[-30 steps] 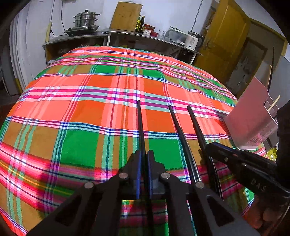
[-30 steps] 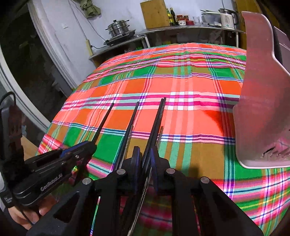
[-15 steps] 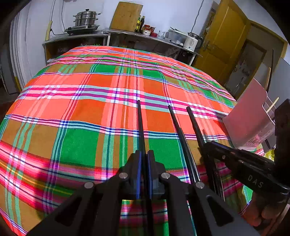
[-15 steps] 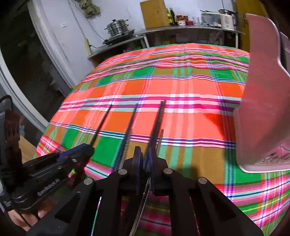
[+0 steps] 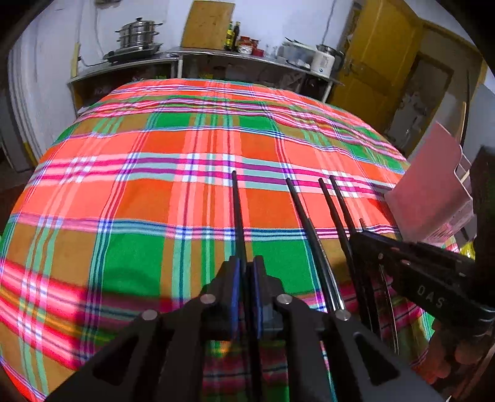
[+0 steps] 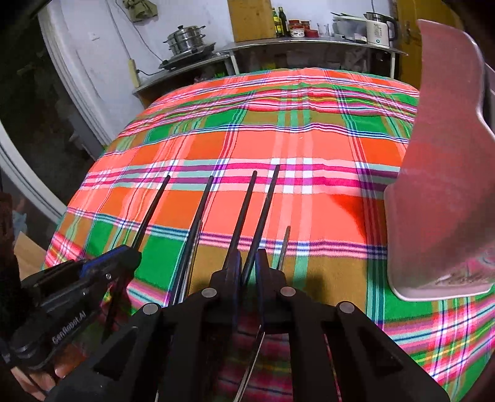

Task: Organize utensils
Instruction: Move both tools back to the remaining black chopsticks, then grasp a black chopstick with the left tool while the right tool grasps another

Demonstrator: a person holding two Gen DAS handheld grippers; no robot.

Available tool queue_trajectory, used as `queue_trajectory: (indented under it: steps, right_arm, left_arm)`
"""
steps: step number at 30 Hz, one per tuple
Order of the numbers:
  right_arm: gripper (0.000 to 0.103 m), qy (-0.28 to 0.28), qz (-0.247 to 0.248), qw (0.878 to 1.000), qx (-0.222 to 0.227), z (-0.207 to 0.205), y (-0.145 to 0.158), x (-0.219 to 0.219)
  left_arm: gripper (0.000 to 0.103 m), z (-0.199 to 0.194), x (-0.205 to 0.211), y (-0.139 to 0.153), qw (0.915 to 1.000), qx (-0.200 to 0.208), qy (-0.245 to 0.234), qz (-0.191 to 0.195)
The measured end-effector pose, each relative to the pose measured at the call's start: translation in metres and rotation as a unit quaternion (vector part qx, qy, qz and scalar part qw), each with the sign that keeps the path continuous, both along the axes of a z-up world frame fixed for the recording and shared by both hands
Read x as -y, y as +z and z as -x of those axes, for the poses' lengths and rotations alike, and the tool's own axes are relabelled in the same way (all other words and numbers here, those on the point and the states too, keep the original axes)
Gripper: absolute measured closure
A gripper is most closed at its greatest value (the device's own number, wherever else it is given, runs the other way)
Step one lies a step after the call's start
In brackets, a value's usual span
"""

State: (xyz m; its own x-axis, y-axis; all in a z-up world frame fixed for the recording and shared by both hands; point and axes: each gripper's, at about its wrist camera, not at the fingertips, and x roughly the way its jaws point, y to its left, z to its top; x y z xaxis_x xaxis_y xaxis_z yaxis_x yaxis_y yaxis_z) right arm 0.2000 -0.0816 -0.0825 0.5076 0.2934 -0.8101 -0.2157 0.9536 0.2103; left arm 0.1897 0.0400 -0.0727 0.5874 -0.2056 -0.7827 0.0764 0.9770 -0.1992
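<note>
A table covered by a plaid cloth (image 5: 130, 198) in orange, green and pink is seen from both wrist cameras. Black chopsticks lie on it side by side, pointing away from the cameras.

The left gripper (image 5: 246, 269) is pointed down at the cloth, and one black chopstick (image 5: 236, 210) runs between its blue pads. Its jaws are opening, and a thin gap is visible on each side of the stick, so the stick is no longer pinched. In the right wrist view this same gripper is seen at the lower left, with a bare hand (image 6: 43, 378) beneath it.

The right gripper (image 6: 247, 264) is also angled down. Its jaws are opening slightly, yet a pair of chopsticks (image 6: 263, 210) is pressed between the pads, the two sticks fanning apart toward their far ends. Another chopstick (image 6: 201, 210) lies between the two grippers, with what looks like a metal utensil just beside it. A short metal tip (image 6: 286, 241) is visible just right of the held pair.

A pink utensil holder (image 6: 445, 185) stands on the cloth to the right, well apart from the sticks. In the left wrist view, light-coloured sticks (image 5: 464, 123) are seen upright in it.

A counter (image 5: 216, 57) with a steamer pot (image 5: 137, 35) and a kettle (image 6: 379, 29) is seen behind the table.
</note>
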Motion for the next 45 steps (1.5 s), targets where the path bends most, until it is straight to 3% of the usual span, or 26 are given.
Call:
queue_trajectory:
  steps: [4, 9, 10, 13, 14, 21, 31, 45]
  right_arm:
    - [0.094, -0.006, 0.009, 1.0, -0.005, -0.007, 0.0, -0.004]
    - [0.094, -0.004, 0.021, 1.0, -0.004, -0.01, 0.0, -0.007]
    - [0.094, -0.003, 0.022, 1.0, -0.004, -0.01, 0.0, -0.007]
    - [0.095, 0.0, 0.025, 1.0, -0.003, -0.008, 0.0, -0.008]
    - [0.095, 0.002, 0.025, 1.0, -0.003, -0.008, 0.0, -0.008]
    - [0.098, 0.011, 0.001, 1.0, 0.013, 0.0, 0.013, -0.004]
    - [0.098, 0.007, -0.023, 0.997, 0.069, 0.022, 0.062, 0.01]
    - [0.098, 0.001, -0.043, 0.989, 0.141, 0.061, 0.12, 0.03]
  left_arm:
    - [0.077, -0.013, 0.005, 0.002, 0.9997, -0.014, -0.017, -0.007]
    - [0.075, -0.018, 0.015, 0.003, 0.9986, -0.01, -0.026, -0.044]
    - [0.076, -0.017, 0.017, 0.002, 0.9984, -0.008, -0.026, -0.05]
    - [0.091, -0.015, 0.018, 0.002, 0.9973, -0.002, -0.016, -0.072]
    - [0.096, -0.016, 0.016, 0.003, 0.9976, -0.003, -0.013, -0.068]
    - [0.097, -0.013, 0.005, 0.015, 0.9994, 0.001, -0.001, -0.035]
    - [0.097, 0.008, 0.003, 0.071, 0.9983, 0.057, -0.007, -0.009]
    - [0.097, 0.033, 0.011, 0.126, 0.9941, 0.107, -0.019, 0.005]
